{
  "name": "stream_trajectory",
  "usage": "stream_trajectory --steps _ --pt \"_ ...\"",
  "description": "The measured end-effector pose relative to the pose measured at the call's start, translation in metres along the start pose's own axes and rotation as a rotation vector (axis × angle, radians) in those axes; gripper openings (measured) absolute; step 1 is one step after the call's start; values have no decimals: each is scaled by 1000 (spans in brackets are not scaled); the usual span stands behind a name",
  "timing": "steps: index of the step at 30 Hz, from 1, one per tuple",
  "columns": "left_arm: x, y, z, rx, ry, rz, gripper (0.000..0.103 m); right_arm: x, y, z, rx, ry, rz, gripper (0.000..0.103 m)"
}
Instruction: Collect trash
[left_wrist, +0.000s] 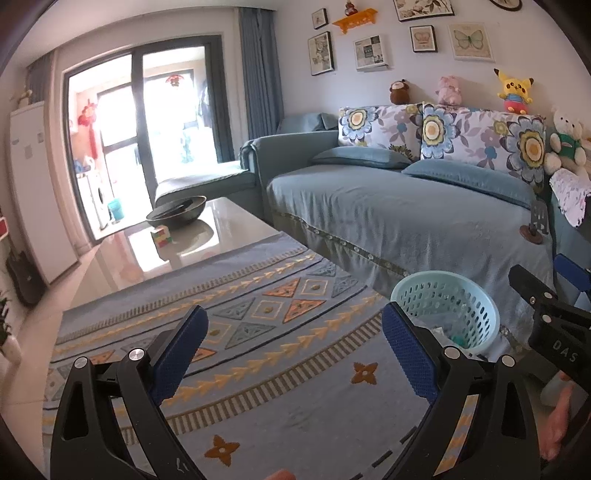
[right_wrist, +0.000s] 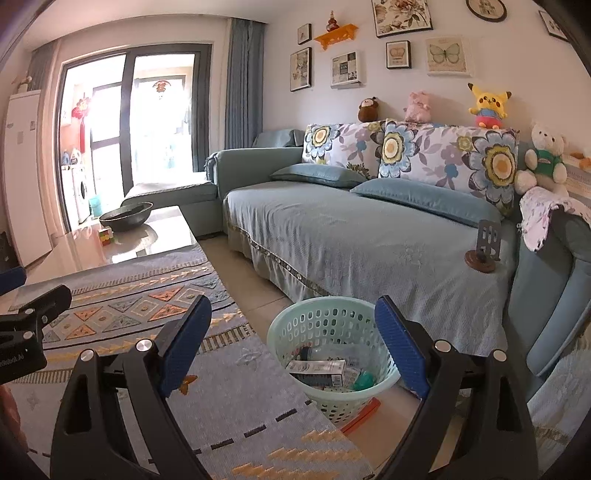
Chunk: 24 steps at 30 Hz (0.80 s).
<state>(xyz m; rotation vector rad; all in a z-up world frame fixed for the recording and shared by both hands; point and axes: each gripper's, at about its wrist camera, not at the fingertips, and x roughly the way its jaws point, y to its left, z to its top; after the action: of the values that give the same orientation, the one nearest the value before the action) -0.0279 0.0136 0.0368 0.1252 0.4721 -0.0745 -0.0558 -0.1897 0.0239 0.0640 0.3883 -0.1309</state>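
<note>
A pale green perforated trash basket (right_wrist: 306, 325) stands on the floor between the patterned cloth and the sofa; it also shows in the left wrist view (left_wrist: 465, 295). Inside it lie a clear bottle (right_wrist: 325, 352), a small carton (right_wrist: 316, 367) and other bits of trash. My right gripper (right_wrist: 293, 350) is open and empty, held above the basket's near side. My left gripper (left_wrist: 295, 354) is open and empty over the patterned cloth (left_wrist: 258, 350), left of the basket. The right gripper's body shows at the right edge of the left wrist view (left_wrist: 554, 332).
A blue-grey sofa (right_wrist: 351, 236) with floral cushions and plush toys runs along the right. A small stand (right_wrist: 484, 247) sits on the sofa seat. A glossy coffee table (left_wrist: 207, 240) holds a dark bowl (left_wrist: 177, 214) and a cube puzzle (left_wrist: 161, 236). An orange flat item (right_wrist: 364, 413) lies by the basket's base.
</note>
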Motion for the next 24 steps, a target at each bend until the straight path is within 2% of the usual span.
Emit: stream_trajectory --steps 12,17,24 --pt "9 4 -1 -20 -3 -13 92 8 0 -2 7 26 20 86" --pt "5 21 0 -76 -29 26 94 13 0 -2 22 36 34 86" --pt "7 19 0 -51 -33 26 94 16 2 -3 23 46 42 86"
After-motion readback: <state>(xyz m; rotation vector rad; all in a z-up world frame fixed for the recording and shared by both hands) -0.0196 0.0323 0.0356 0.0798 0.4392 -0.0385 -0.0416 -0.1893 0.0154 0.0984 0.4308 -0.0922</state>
